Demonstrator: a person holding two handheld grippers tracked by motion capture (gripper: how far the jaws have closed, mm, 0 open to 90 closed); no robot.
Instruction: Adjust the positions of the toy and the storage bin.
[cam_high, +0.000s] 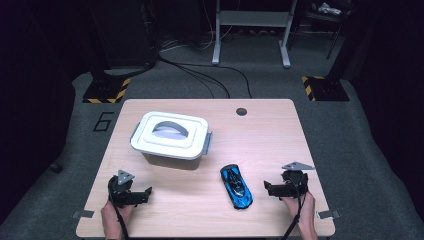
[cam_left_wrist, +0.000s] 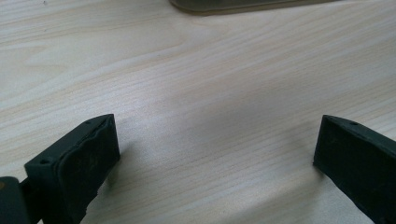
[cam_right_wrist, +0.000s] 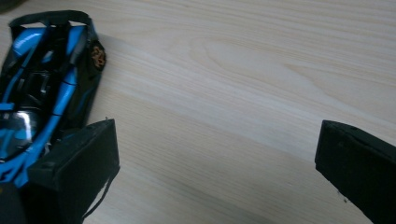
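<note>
A blue and black toy car (cam_high: 236, 186) lies on the wooden table (cam_high: 265, 135), front of centre. A white lidded box (cam_high: 170, 135) with a grey handle stands at the back left. My left gripper (cam_high: 146, 195) rests near the front left edge, open, nothing between its jaws; the left gripper view has bare wood between the fingers (cam_left_wrist: 79, 163). My right gripper (cam_high: 266, 188) rests at the front right, open, just right of the car. In the right gripper view the toy car (cam_right_wrist: 42, 88) lies beside and behind the left finger (cam_right_wrist: 74, 172), outside the gap.
A round dark hole (cam_high: 241, 111) sits in the table near its far edge. The box's lower edge (cam_left_wrist: 243, 5) shows at the top of the left gripper view. Grey carpet, cables and stand feet with yellow-black tape (cam_high: 107, 90) lie beyond the table.
</note>
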